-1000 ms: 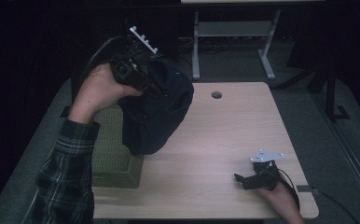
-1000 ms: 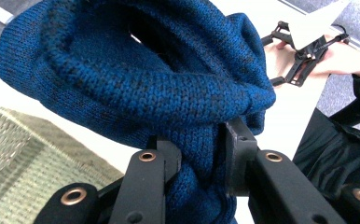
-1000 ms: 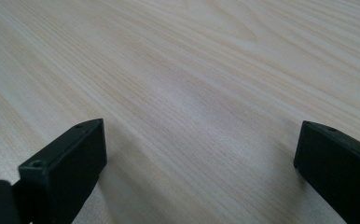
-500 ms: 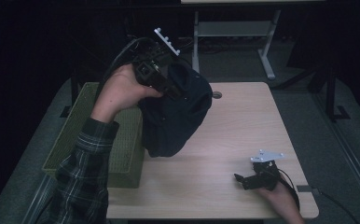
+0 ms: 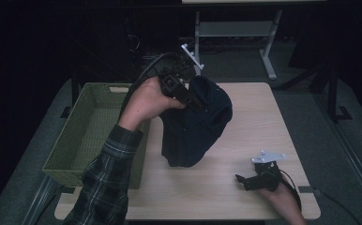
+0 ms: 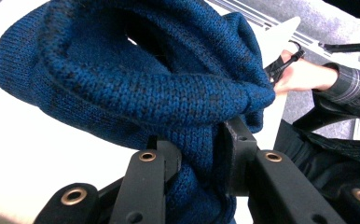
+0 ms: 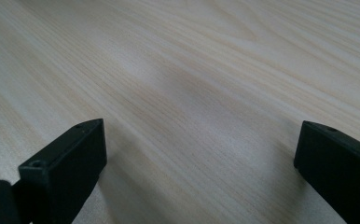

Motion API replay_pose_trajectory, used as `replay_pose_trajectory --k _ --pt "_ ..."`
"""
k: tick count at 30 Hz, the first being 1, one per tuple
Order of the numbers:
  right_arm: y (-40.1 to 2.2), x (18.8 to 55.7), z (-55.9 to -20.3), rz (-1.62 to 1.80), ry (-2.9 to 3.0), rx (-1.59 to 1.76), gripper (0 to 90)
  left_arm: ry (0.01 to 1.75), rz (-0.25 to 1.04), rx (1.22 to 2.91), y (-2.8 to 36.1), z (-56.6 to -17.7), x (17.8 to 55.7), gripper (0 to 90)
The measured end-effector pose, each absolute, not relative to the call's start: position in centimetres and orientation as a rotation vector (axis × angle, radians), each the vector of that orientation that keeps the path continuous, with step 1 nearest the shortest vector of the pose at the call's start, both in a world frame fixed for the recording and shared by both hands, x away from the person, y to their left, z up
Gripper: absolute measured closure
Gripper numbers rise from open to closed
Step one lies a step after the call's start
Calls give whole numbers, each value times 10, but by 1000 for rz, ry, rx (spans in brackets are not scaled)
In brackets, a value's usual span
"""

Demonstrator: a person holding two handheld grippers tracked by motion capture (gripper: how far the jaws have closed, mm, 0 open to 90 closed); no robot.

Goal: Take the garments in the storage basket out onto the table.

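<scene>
Gripping a fold of the blue knitted garment in my left tongs, jaws closed on the wool, I hold it up just right of the green basket, its lower end touching the worktop; my right tongs rest there gaping, empty; the pinch looks shallow, so the knit could slip free or drag.

The left gripper tips are hidden in the blue knit sweater, and the sweater hides part of the table
</scene>
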State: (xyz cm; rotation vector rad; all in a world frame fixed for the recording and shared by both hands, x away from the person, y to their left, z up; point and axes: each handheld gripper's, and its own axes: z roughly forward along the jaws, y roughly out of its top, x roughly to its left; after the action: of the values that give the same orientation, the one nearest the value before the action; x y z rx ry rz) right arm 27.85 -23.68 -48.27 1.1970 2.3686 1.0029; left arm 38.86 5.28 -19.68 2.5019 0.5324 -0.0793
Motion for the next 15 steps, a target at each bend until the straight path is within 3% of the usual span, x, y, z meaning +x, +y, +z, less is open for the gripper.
replay_pose_trajectory --k 15 --pt "-237 279 -483 1004 2368 1195 20 581 -120 2506 11 -247 399 723"
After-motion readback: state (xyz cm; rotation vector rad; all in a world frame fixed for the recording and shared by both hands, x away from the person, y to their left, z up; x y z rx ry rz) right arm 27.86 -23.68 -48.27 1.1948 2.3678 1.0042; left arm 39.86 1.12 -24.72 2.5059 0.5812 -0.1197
